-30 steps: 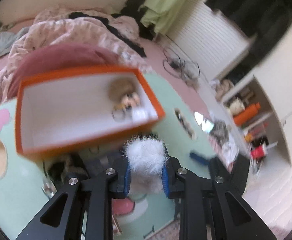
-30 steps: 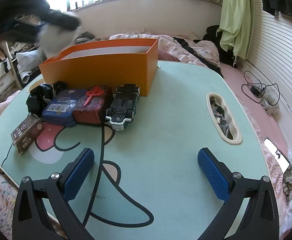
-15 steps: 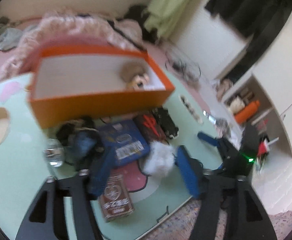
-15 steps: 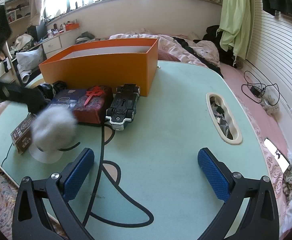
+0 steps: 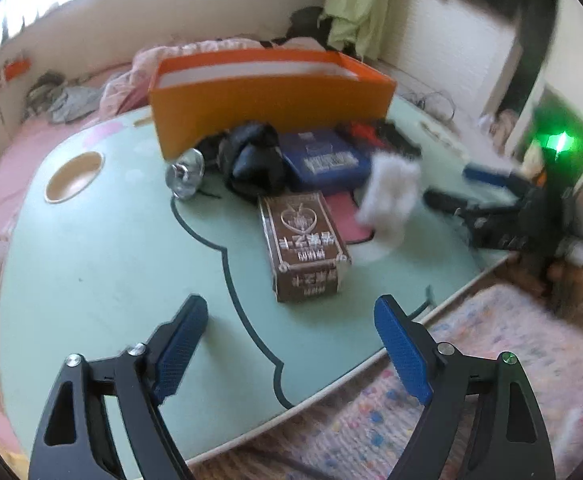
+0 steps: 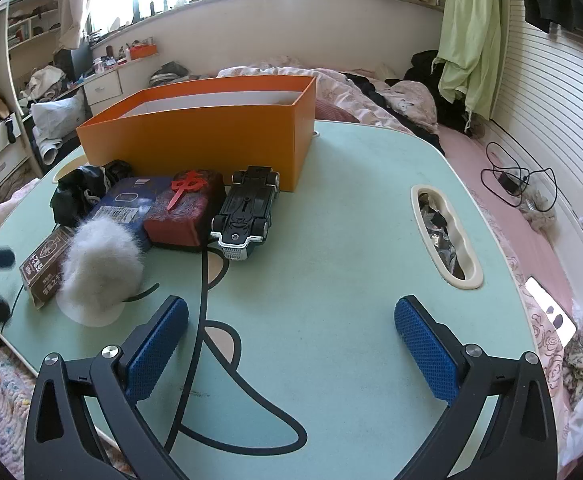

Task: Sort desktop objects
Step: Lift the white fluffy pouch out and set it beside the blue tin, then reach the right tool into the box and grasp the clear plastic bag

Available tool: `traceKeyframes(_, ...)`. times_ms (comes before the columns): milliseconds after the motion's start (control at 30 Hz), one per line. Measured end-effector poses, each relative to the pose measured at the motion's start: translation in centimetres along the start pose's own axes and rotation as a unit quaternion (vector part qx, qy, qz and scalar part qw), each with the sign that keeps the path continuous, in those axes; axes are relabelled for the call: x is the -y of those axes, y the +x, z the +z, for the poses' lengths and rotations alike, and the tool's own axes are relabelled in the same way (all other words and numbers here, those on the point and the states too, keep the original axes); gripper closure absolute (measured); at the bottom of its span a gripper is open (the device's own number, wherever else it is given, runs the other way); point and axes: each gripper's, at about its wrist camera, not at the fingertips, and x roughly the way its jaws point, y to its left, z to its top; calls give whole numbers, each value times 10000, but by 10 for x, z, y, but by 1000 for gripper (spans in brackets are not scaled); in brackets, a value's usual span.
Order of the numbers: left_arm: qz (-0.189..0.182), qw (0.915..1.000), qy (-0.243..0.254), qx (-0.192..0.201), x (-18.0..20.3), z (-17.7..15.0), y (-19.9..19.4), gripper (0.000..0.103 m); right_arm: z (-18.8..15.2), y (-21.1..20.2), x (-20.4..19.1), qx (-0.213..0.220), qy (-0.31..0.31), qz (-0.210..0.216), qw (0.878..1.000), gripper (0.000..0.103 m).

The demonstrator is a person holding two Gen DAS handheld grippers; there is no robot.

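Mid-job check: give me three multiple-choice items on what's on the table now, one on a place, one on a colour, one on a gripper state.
1. Where is the white fluffy pompom?
A. inside the orange box
B. on the table beside the brown box
C. in the left hand-held gripper

2. What colour is the toy car?
A. black
B. yellow
C. white

3. How is the right hand-held gripper?
A. shut on the car
B. shut, empty
C. open, empty

Answers: 1 B, it rests on the table against the brown box. 2 A, black body with a silver end. 3 C, jaws spread, nothing between.
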Motion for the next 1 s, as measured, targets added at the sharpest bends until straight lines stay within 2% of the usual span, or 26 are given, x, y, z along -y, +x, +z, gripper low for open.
traceKeyframes(67, 227, 9994, 256, 51, 7, 1, 5, 6, 0, 0, 0, 5, -6, -4, 10000, 0)
traceKeyframes(133, 190, 9997, 129, 51, 4, 6, 11, 0, 0, 0, 0, 1, -9, 3, 10000, 0)
traceKeyframes(267, 354, 9992, -64, 201, -5, 10, 15, 0, 0, 0, 0, 8, -36, 25, 10000, 0)
traceKeyframes(667, 335, 9990, -86, 276, -4, 12, 20, 0, 2, -1, -1, -45, -145, 48, 9999, 1)
traceKeyframes(700, 330, 9990, -82, 284, -5, 12, 20, 0, 3, 0, 0, -95, -165, 75, 9998, 3)
traceKeyframes(767, 322, 9990, -80, 295, -5, 12, 20, 0, 12, -3, 1, -240, -201, 226, 9993, 28)
traceKeyframes(833, 322, 9990, -84, 298, -5, 11, 20, 0, 33, -11, 6, -278, -115, 569, 9979, 38)
traceKeyframes(933, 323, 9990, -85, 300, -5, 11, 20, 0, 85, -33, 17, -74, 114, 973, 9952, 41)
traceKeyframes(1000, 319, 9990, -83, 302, -5, 11, 20, 0, 122, -33, 17, -266, 110, 1103, 9935, 52)
